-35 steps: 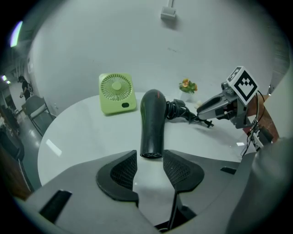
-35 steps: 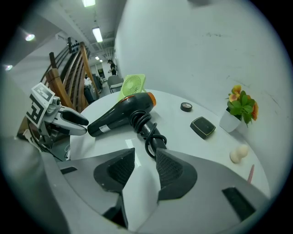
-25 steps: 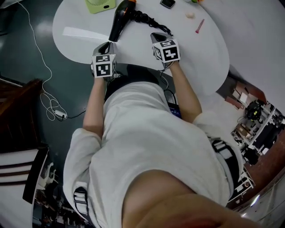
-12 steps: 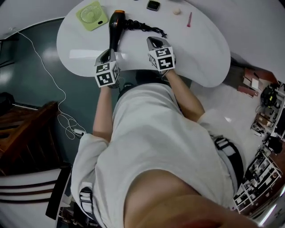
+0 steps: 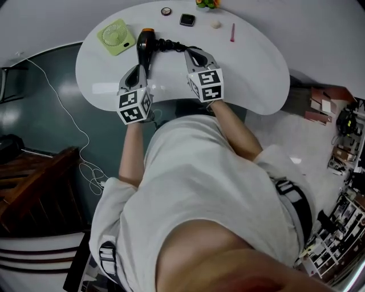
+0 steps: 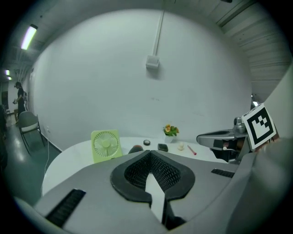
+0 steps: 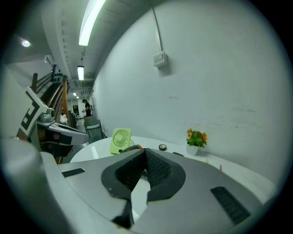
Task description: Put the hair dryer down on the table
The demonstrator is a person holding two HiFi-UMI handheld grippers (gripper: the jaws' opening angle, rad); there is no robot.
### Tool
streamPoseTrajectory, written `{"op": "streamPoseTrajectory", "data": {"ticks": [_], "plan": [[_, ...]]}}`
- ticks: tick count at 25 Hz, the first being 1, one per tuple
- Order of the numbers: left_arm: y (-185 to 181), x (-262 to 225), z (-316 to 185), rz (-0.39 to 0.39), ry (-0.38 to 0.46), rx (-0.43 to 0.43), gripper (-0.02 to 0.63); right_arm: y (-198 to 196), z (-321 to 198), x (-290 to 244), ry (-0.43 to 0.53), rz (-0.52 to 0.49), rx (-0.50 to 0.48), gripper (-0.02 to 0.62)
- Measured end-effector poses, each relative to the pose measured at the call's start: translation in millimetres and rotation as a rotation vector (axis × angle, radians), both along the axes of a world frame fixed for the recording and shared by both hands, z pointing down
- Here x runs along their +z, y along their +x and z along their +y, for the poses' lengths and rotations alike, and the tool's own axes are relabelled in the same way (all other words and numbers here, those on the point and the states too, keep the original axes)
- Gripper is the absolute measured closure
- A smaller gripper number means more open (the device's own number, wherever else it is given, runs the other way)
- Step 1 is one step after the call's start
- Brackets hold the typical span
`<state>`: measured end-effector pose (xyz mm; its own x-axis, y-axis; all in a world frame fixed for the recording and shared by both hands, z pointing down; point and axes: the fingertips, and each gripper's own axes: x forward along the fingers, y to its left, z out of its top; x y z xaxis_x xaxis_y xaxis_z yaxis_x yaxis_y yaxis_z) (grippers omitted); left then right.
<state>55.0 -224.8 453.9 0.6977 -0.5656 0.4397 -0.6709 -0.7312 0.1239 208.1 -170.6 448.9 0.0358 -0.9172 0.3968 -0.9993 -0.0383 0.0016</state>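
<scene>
Hair dryer (image 5: 145, 47) is lying flat on the white desk (image 5: 251, 68), with its orange end pointing toward 12 o'clock and its handle toward 6 o'clock. Its coiled black cord (image 5: 171, 44) is trailing off toward 3 o'clock and is ending close to the tip of the right gripper (image 5: 193, 55). The left gripper (image 5: 137, 69) is sitting just at 6 o'clock of the handle, and whether it is touching the handle cannot be told. Both grippers are keeping their fingers clenched together on nothing, and each gripper view is showing only pale desk through the slit below the pads. A green fan (image 5: 116, 36) is lying at 10 o'clock of the dryer. Toward 1 o'clock, a dark square case (image 5: 187, 19), a pink pen (image 5: 232, 32) and a small flower pot (image 5: 206, 3) are sitting near the desk's far edge.
</scene>
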Motion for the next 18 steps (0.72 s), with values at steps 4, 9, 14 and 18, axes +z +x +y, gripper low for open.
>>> {"op": "streamPoseTrajectory", "data": {"ticks": [4,9,14,18], "plan": [[2.3,-37.9,0.9,0.059,0.060,-0.003,0.588,1.5,1.9,-39.7,0.083,0.020,0.007,0.597],[6.0,-74.6,3.5,0.108,0.125,0.005,0.588,6.5,8.3,-83.4,0.160,0.049,0.028,0.597],[18.5,-105.3,11.8,0.126,0.180,0.039,0.588,14.6,23.1,-119.7,0.215,0.078,0.058,0.596],[29.5,-126.8,16.8,0.156,0.198,0.066,0.588,19.1,30.0,-139.7,0.241,0.097,0.074,0.597]]}}
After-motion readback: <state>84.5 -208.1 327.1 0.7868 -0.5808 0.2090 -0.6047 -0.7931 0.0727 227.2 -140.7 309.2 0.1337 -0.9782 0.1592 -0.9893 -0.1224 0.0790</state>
